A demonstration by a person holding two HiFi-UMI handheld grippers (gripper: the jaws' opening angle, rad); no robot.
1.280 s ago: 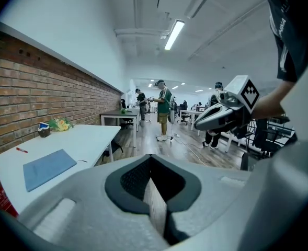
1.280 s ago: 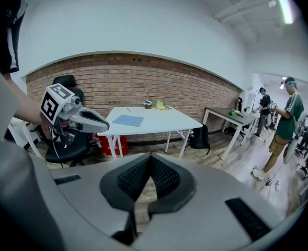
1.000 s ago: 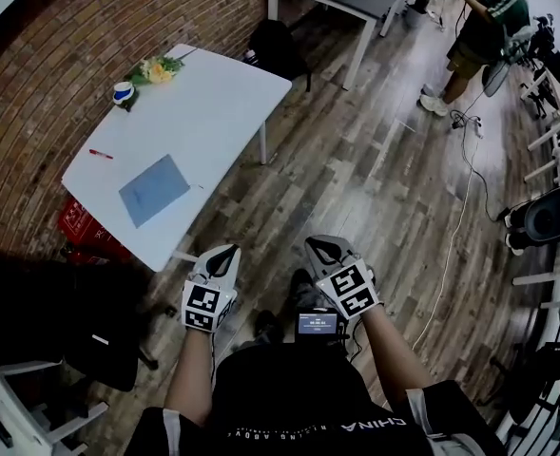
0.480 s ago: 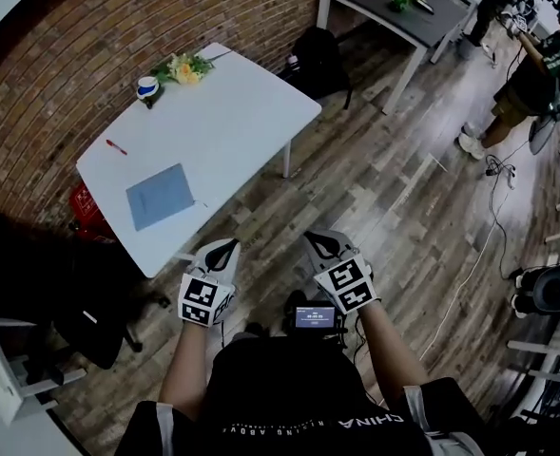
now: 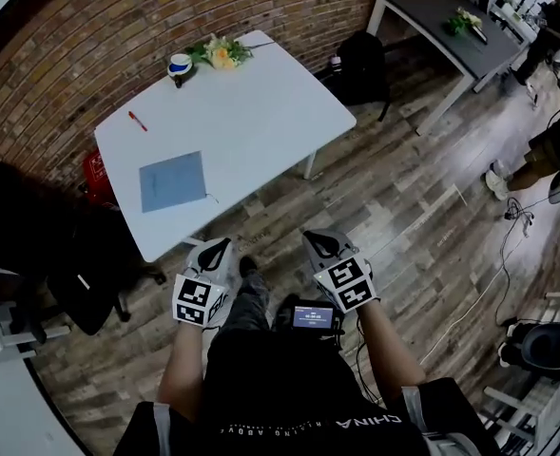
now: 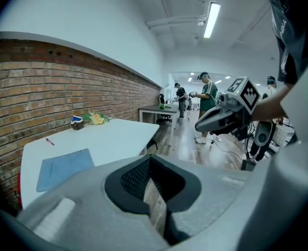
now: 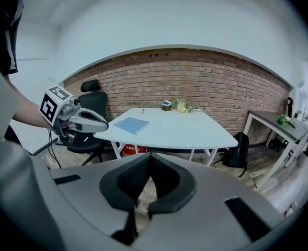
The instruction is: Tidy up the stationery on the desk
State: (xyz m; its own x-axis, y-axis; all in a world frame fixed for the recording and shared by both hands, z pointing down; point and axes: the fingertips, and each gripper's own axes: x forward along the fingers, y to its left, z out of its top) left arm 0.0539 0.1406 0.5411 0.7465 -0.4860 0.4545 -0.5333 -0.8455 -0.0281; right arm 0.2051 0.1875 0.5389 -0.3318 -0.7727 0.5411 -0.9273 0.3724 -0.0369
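Observation:
A white desk (image 5: 260, 122) stands ahead of me, well beyond both grippers. On it lie a blue notebook (image 5: 172, 180) and a red pen (image 5: 138, 121). A blue-and-white cup (image 5: 179, 65) and a small bunch of flowers (image 5: 221, 53) sit at its far edge by the brick wall. My left gripper (image 5: 220, 247) and right gripper (image 5: 318, 241) hang side by side over the wooden floor, both shut and holding nothing. The notebook (image 7: 131, 124) and left gripper (image 7: 83, 120) show in the right gripper view. In the left gripper view are the notebook (image 6: 65, 166) and right gripper (image 6: 224, 116).
A black office chair (image 5: 42, 255) stands left of the desk, a red box (image 5: 94, 171) under it, a black backpack (image 5: 363, 65) beyond its right end. A dark table (image 5: 446, 17) and people (image 5: 555, 8) are far right. Cables lie on the floor (image 5: 508, 217).
The head view has swung left and the desk now sits more central and nearer. Both grippers keep their place before me and stay shut.

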